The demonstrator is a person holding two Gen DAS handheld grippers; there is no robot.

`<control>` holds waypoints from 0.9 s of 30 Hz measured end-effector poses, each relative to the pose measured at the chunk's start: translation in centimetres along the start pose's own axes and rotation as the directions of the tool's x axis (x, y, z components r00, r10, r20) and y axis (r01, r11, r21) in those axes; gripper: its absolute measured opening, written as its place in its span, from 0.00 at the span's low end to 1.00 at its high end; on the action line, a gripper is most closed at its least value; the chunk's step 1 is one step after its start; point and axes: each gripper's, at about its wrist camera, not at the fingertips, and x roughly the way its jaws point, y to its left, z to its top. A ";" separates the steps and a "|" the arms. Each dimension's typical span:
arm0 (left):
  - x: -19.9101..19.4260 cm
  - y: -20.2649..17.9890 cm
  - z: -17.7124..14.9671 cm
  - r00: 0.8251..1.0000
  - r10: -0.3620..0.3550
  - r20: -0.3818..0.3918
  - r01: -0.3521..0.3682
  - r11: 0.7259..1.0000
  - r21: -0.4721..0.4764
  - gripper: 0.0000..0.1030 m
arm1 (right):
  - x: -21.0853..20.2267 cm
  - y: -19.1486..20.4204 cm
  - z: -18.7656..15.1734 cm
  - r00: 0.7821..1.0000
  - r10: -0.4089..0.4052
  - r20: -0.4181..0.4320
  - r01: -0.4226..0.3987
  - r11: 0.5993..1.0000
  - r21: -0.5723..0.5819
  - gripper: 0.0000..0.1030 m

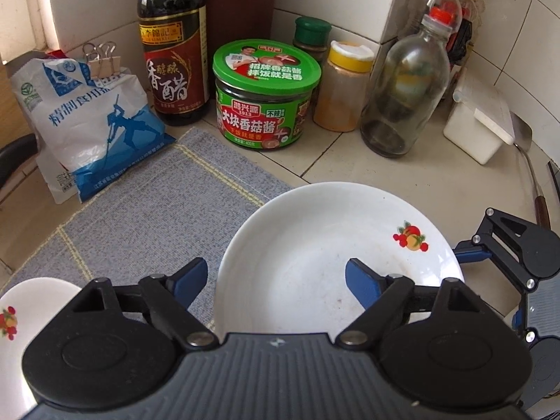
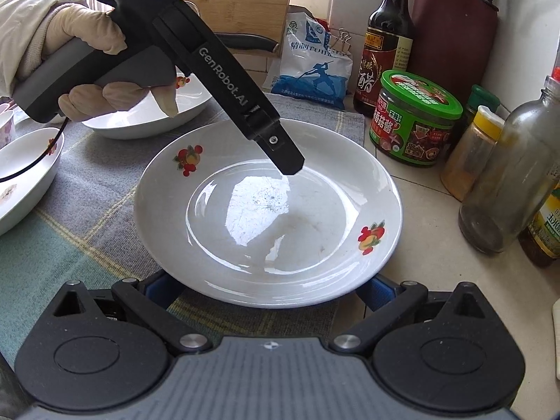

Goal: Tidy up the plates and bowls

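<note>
The left gripper [image 1: 276, 280] stands with its jaws apart over the near-left rim of the white plate [image 2: 266, 210]. One blue pad [image 1: 362, 285] hangs above the plate's well and the other sits outside the rim over the grey cloth mat [image 1: 147, 217]; neither presses on the china. From the right wrist view, the left gripper's finger reaches down toward the plate's inner slope, its tip near or on the glaze.

The right gripper [image 2: 266, 290] sits low at the plate's near edge. Its jaws are spread wide to either side of the rim, and their pads are largely hidden beneath it, so contact cannot be confirmed.

The plate lies flat, directly ahead of both grippers, partly on the mat and partly on the tiled counter [image 2: 434, 231]. Two more dishes, a white bowl [image 2: 147, 119] and a second dish [image 2: 24, 171], lie beyond and left of it.

Judged step: the plate has been set down and released, or is about to be gripped. The next move calls for a firm rim grip before any lift toward the other dishes.
</note>
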 end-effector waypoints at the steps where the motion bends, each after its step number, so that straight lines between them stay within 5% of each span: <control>1: -0.7 0.0 -0.2 1.000 0.010 0.009 -0.010 1.000 -0.004 0.84 | -0.2 0.1 0.0 1.000 -0.007 0.000 0.007 1.000 0.002 1.00; 9: -7.4 -1.2 -3.6 0.987 0.123 0.103 -0.118 0.992 -0.051 0.90 | -2.7 1.9 -0.7 0.999 -0.052 -0.003 0.052 0.998 0.032 1.00; 15: -12.3 -2.0 -8.4 0.966 0.205 0.159 -0.184 0.973 -0.139 0.90 | -5.1 4.7 -1.0 0.993 -0.092 0.069 0.088 0.994 0.057 1.00; 27: -18.3 -1.6 -19.9 0.952 0.277 0.133 -0.210 0.903 -0.375 0.90 | -7.6 12.4 -1.6 0.993 -0.081 0.091 0.074 0.994 0.074 1.00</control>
